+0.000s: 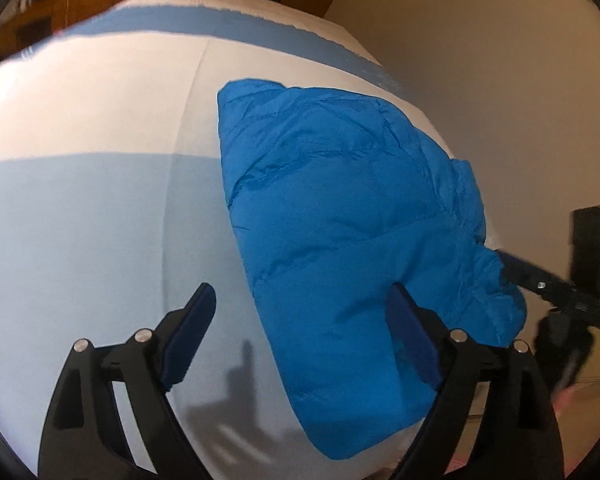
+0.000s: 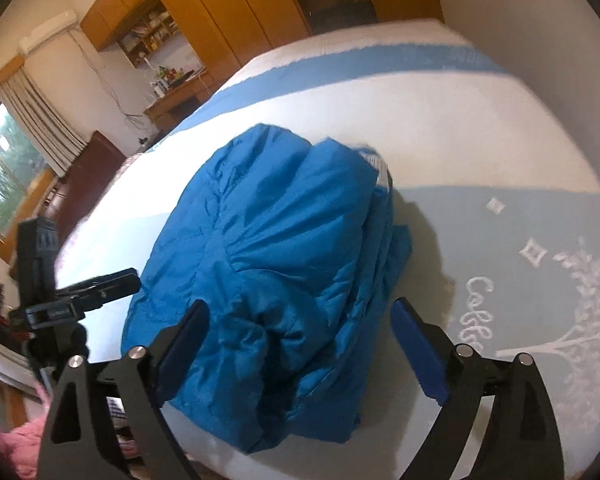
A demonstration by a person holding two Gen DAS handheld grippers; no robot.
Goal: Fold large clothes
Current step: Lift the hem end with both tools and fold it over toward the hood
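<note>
A puffy blue jacket (image 1: 340,200) lies folded in a thick bundle on a bed cover (image 1: 80,220) with white and pale-blue bands. My left gripper (image 1: 302,292) is open just above the cover; its right finger lies against the jacket's near edge and its left finger is over bare cover. At the jacket's right end the right gripper (image 1: 516,268) shows side-on. In the right wrist view the jacket (image 2: 268,248) bulges between the wide-open fingers of my right gripper (image 2: 300,304), with a gap at the right pad. The left gripper (image 2: 132,280) sits at the jacket's far left edge.
The bed cover (image 2: 480,128) carries a white tree and lettering at the right. A plain wall (image 1: 500,80) runs along one side of the bed. Wooden wardrobes (image 2: 220,8), a cluttered desk (image 2: 172,92), a window (image 2: 4,168) and pink fabric (image 2: 24,440) lie beyond.
</note>
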